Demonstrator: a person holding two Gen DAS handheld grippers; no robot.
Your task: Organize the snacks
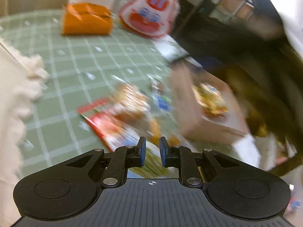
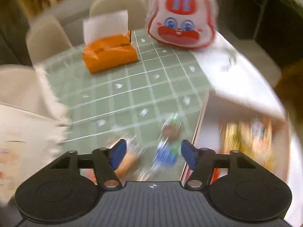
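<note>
Both views are motion-blurred. In the left wrist view several snack packets lie on the green checked tablecloth (image 1: 62,71): a red packet (image 1: 106,124), a brown one (image 1: 130,102) and a small blue one (image 1: 161,102). A cardboard box (image 1: 191,113) on the right holds yellow snacks (image 1: 212,100). My left gripper (image 1: 152,151) hovers above the packets, its jaws a narrow gap apart and empty. In the right wrist view my right gripper (image 2: 153,155) is open, with a blue packet (image 2: 166,153) and an orange-brown snack (image 2: 126,164) below and between its fingers. The box (image 2: 206,138) with yellow snacks (image 2: 250,138) is at right.
An orange tissue holder (image 2: 109,56) with white paper and a red-and-white rabbit-face bag (image 2: 181,19) stand at the table's far side. A cream fringed cloth (image 2: 24,113) lies at left. Chairs (image 2: 117,3) stand behind the table. The table's edge drops off at right.
</note>
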